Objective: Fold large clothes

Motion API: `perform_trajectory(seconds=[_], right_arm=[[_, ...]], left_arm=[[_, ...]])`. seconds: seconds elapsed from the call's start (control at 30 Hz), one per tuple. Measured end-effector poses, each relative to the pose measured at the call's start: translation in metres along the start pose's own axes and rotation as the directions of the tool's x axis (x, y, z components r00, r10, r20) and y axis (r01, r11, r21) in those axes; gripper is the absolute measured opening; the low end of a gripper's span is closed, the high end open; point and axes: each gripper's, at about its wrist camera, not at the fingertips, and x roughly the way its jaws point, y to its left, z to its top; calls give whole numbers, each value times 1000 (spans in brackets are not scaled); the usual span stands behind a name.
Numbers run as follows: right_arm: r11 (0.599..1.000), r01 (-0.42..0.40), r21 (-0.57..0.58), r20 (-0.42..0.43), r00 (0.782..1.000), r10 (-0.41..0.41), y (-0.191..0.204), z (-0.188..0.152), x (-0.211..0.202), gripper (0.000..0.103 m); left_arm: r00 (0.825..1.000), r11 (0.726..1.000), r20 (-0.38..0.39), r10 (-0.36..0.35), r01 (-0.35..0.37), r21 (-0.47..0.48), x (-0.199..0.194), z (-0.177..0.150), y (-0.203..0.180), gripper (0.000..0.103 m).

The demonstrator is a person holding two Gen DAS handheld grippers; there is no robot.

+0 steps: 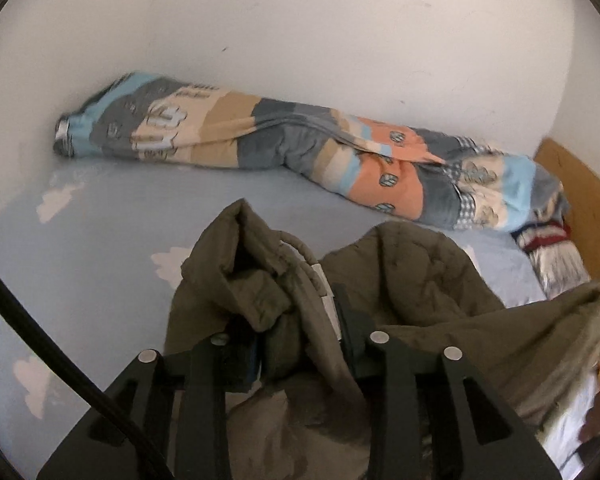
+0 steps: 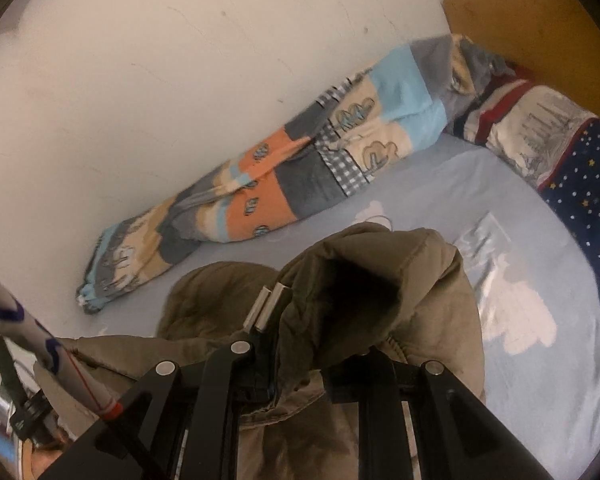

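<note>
Left gripper [image 1: 300,344] fingertips buried in olive jacket [image 1: 420,280] folds; contact not discernible. Right gripper [image 2: 300,360] likewise covered by cloth. Jacket cut off at both frames' bottom edges. Objects at lower right of left view blurred, unidentifiable.

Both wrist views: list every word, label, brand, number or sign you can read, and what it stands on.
None can be read.
Rolled patchwork quilt: dark print marks, too blurred to tell if they are letters.
Olive jacket: a pale tag at the collar, nothing legible.
Pillow: a grey drawing, no readable text.
Pole at the left edge: blue marks, blurred.
</note>
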Motion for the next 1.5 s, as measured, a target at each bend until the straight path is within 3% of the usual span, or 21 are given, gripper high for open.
perform_trajectory(seconds=[0.17, 0.2, 0.27, 0.33, 0.43, 0.5, 0.63, 0.73, 0.83, 0.9, 0.97, 1.1, 1.17, 1.3, 1.5], right_arm=[[998, 58, 31, -35, 998, -57, -21, 10, 54, 18], [997, 64, 42, -45, 997, -63, -25, 10, 64, 18], [995, 88, 49, -59, 995, -85, -32, 10, 82, 18], [993, 104, 59, -70, 993, -100, -38, 9, 96, 18], [988, 133, 79, -84, 988, -127, -46, 7, 113, 18], [985, 148, 92, -94, 986, -140, -51, 6, 120, 18], [983, 153, 105, -128, 982, -139, -55, 7, 129, 19], [984, 128, 122, -138, 984, -111, -56, 10, 125, 26], [987, 63, 146, -144, 989, -42, -57, 13, 111, 45], [988, 21, 155, -136, 991, 0, -56, 15, 96, 61], [987, -10, 160, -113, 993, 28, -54, 15, 75, 68], [996, -30, 79, -98, 994, 38, -34, 1, 31, 69], [1000, -20, -1, -130, 991, 20, -15, -24, 20, 69], [982, 84, -166, -145, 983, -109, 20, -70, 22, 68], [969, 84, -231, -130, 985, -116, 52, -109, 22, 67]], left_arm=[[996, 993, 7, -84, 85, -78, 3, 10, 9, 51], [996, 993, 24, -88, 90, -71, 0, 12, 9, 53], [995, 995, 61, -74, 78, -67, -7, 14, 10, 68], [992, 995, 117, -53, 63, -82, -18, 17, 17, 73], [988, 990, 149, -32, 52, -135, -28, 22, 31, 73], [988, 987, 138, -66, 85, -135, -26, 21, 26, 73], [987, 988, 56, -153, 154, -7, -9, 5, -19, 73], [962, 954, -48, -268, 272, 126, 7, -19, -71, 73], [970, 939, -97, -225, 242, 245, 24, -44, -109, 73], [979, 946, -114, -168, 193, 259, 39, -54, -116, 73], [984, 958, -136, -118, 149, 244, 55, -59, -114, 73], [982, 967, -161, -97, 132, 218, 69, -62, -108, 73], [983, 967, -154, -96, 129, 221, 67, -64, -106, 73], [984, 968, -124, -125, 148, 201, 57, -60, -104, 73], [986, 969, -96, -139, 155, 190, 45, -49, -97, 73]])
